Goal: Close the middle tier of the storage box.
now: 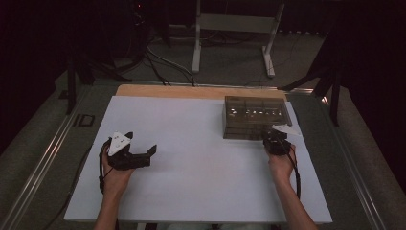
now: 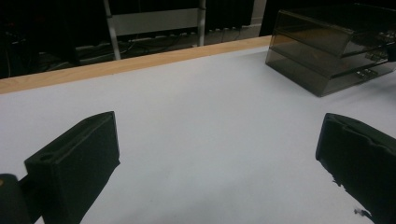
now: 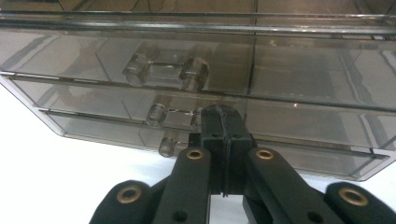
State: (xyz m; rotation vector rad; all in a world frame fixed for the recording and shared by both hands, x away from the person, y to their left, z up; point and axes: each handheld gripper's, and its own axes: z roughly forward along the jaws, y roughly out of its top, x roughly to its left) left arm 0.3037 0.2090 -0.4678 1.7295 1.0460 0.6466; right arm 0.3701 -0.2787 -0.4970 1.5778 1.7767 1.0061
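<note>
A smoky clear drawer box stands at the back right of the white sheet. My right gripper is against its front face. In the right gripper view the jaws are pressed together, and my right gripper touches the right end of the middle drawer's clear handle; I see nothing between the jaws. Another handle sits on the drawer above. My left gripper rests at the left of the sheet, pointing right, open and holding nothing. The left gripper view shows its gap over bare sheet, with the box far ahead.
A wooden table edge runs behind the sheet. Beyond it are a white metal stand and floor cables. Dark stand legs rise at the right of the table.
</note>
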